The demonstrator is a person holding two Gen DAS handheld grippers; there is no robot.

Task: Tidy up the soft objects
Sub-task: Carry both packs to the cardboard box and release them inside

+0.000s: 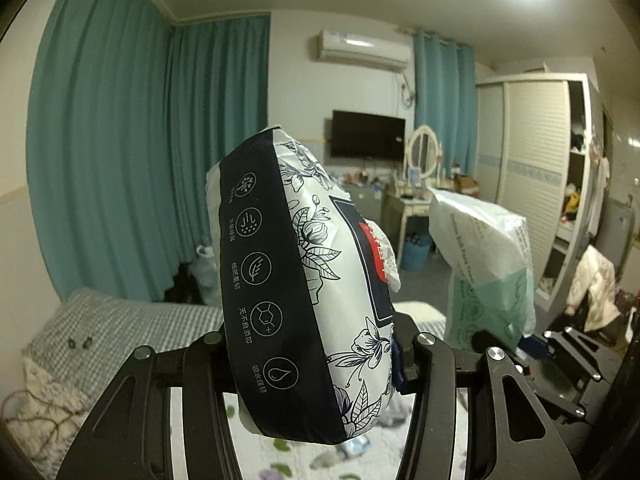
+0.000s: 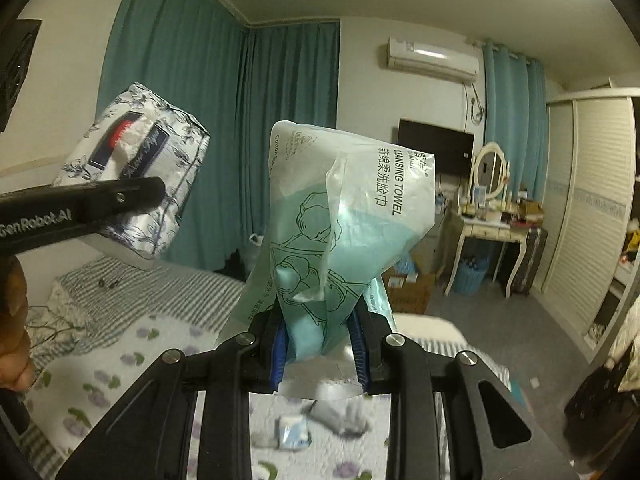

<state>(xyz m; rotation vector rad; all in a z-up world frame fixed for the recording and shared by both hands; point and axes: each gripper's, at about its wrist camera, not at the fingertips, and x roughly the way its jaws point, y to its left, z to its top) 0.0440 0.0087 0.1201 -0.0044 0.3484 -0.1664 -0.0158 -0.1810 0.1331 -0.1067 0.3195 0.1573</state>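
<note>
My left gripper (image 1: 316, 356) is shut on a tissue pack (image 1: 296, 280), white with navy flower print and a dark side panel, held upright in the air above the bed. My right gripper (image 2: 320, 344) is shut on the lower end of a green and white cleansing towel bag (image 2: 340, 216), which stands up from its blue pads (image 2: 280, 348). In the left wrist view the towel bag (image 1: 484, 264) and the right gripper (image 1: 532, 346) hang to the right. From the right wrist, the tissue pack (image 2: 136, 168) and the left gripper (image 2: 138, 208) show at the left.
Below lies a bed with a flower-print quilt (image 2: 120, 364) and a striped pillow (image 2: 132, 292); small packets (image 2: 296, 436) lie on it. Teal curtains (image 1: 120, 160), a wall TV (image 1: 368, 134), a dressing table (image 2: 488, 232) and a wardrobe (image 1: 536, 168) stand beyond. A hand (image 2: 12, 320) shows at the left edge.
</note>
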